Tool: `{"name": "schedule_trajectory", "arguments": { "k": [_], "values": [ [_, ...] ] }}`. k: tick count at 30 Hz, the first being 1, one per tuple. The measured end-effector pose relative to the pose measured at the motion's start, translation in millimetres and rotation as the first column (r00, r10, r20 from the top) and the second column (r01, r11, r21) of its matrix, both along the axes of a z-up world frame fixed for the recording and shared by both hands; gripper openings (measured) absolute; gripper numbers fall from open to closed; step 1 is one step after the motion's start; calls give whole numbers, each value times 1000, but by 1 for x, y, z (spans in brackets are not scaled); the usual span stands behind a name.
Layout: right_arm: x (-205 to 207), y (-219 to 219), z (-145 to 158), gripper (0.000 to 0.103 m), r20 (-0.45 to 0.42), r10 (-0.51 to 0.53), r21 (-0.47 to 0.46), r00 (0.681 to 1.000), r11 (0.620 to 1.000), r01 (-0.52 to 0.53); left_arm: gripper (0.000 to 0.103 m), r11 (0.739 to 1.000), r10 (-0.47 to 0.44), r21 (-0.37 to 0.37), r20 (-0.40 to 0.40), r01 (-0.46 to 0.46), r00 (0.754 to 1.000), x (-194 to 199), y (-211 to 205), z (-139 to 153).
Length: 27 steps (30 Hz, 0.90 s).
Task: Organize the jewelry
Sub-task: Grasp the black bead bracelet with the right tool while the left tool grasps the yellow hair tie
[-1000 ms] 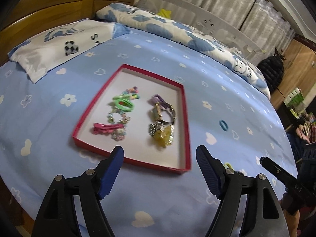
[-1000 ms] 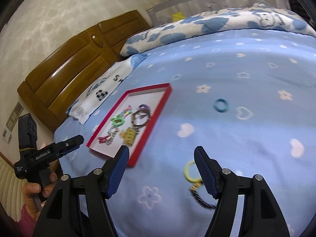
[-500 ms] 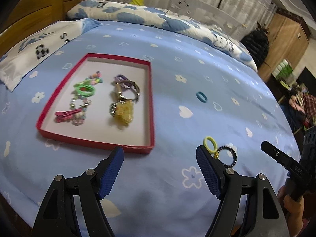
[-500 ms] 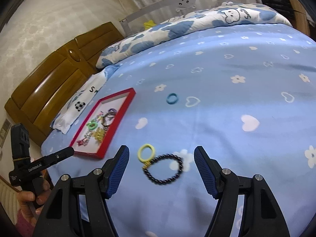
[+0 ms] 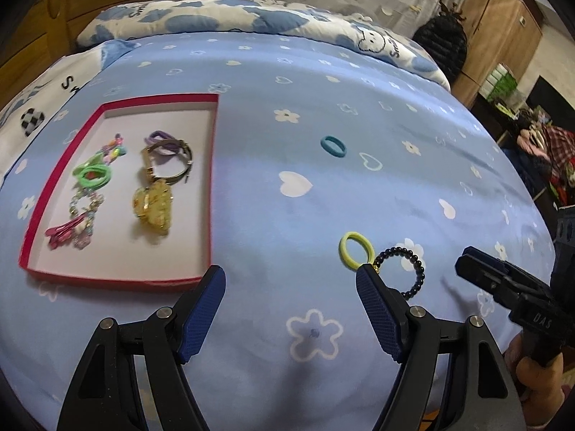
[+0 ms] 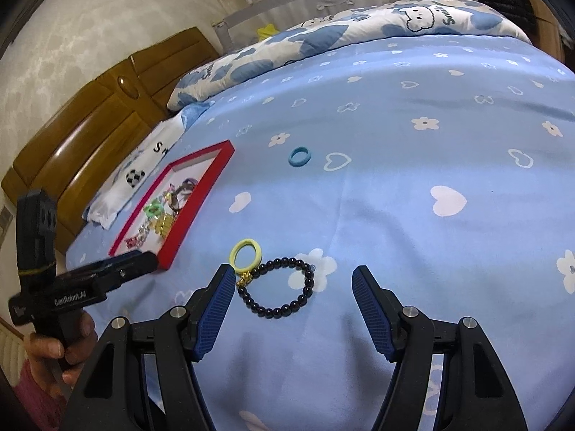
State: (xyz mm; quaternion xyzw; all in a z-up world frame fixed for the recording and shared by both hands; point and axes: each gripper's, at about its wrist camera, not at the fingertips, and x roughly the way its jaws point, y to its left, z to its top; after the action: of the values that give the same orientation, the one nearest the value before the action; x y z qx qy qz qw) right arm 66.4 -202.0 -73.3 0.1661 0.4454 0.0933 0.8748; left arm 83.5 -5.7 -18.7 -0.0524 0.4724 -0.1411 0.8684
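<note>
A red-rimmed tray (image 5: 212,165) lies on the blue bedspread and holds hair ties, a watch (image 5: 169,160), a gold clip (image 5: 152,208) and pink clips. It also shows in the right wrist view (image 6: 201,201). Outside it lie a yellow hair tie (image 5: 355,249) (image 6: 245,251), a black bead bracelet (image 5: 404,269) (image 6: 280,287) and a teal hair tie (image 5: 333,146) (image 6: 299,157). My left gripper (image 5: 291,287) is open, empty, right of the tray's near corner. My right gripper (image 6: 293,287) is open, its fingers either side of the bracelet, above it.
Pillows (image 5: 251,21) and a wooden headboard (image 6: 82,125) line the far side of the bed. A wardrobe (image 5: 503,36) and clutter stand off the right edge. The other hand-held gripper shows in each view (image 5: 510,294) (image 6: 72,287).
Both grippers have swung right and closer to the bed. The bracelet and yellow tie now lie between my right gripper's fingers. Both grippers stay open.
</note>
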Motion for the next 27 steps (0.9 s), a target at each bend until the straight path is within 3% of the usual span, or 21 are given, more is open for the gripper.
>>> {"name": "schedule_trajectory", "arguments": {
  "k": [4,17,19,26,27],
  "values": [
    [2,7,-8,54,-31,27,-34,999,999,-28,74,1000,-19,13,-5,19,1000,11,-10,-6],
    [17,15,-32,36,-92,66,-79,994,994,-73,72,995,-77,61,-38,79,996,44,-44,-30],
    [19,16,-35,36,-99,70,-85,993,993,-78,64,994,-88,62,-48,91,995,50,-48,-35],
    [23,17,-38,33,-101,78,-93,992,992,-87,53,981,-166,85,-82,173,983,68,-68,-51],
    [23,17,-38,33,-103,78,-93,992,992,-88,47,976,-183,102,-83,191,980,68,-72,-54]
  ]
}}
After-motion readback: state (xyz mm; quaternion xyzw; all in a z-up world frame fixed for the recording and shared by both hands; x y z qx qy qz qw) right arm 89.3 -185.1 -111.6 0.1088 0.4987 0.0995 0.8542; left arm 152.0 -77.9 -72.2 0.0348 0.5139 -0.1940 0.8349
